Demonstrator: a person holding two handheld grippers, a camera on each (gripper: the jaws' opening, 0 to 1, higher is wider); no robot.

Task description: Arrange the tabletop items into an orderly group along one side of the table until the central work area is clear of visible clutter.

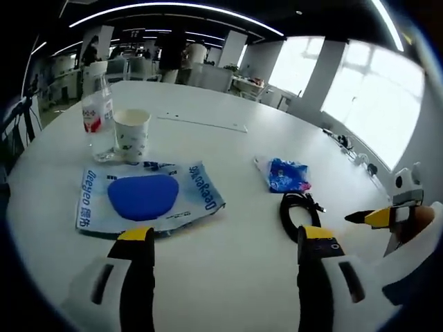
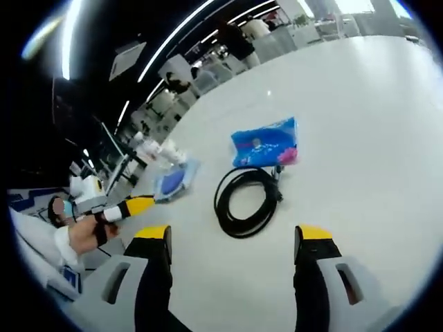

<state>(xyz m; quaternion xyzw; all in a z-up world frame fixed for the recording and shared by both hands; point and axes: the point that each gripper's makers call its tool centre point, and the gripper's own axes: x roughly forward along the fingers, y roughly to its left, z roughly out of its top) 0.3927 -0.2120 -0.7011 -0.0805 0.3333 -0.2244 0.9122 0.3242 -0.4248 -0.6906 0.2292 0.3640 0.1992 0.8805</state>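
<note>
On the white counter, left gripper view: a flat blue-and-white packet printed with lettering lies just ahead of the left gripper, toward the near edge. Jaws stand apart, nothing between them; they hover over bare counter beside the packet's near edge.
- Behind the packet, further from the near edge: a paper cup, upright, with a clear plastic water bottle with a red label just beside it. Whether the two touch cannot be told.
- Right of the packet, well apart from it: a small blue snack bag, crumpled, lying flat.
- Nearer than the snack bag, close to it: a coiled black cable, loop lying flat on the counter.
- Long thin pale strip lies further in, toward the far side of the counter.
- At the counter's right edge, the right gripper comes in, yellow-tipped, held by a hand.

Right gripper view:
- Right gripper jaws apart, holding nothing, above bare counter.
- Black cable coil sits just ahead, between the jaw lines, with the blue snack bag touching or nearly touching its far side.
- Packet lies further off, with the cup and bottle beyond it, small and blurred.
- Left gripper enters at the counter edge, gripped by a hand; its jaw state cannot be told from this angle.

Office furniture and windows lie beyond the counter.
</note>
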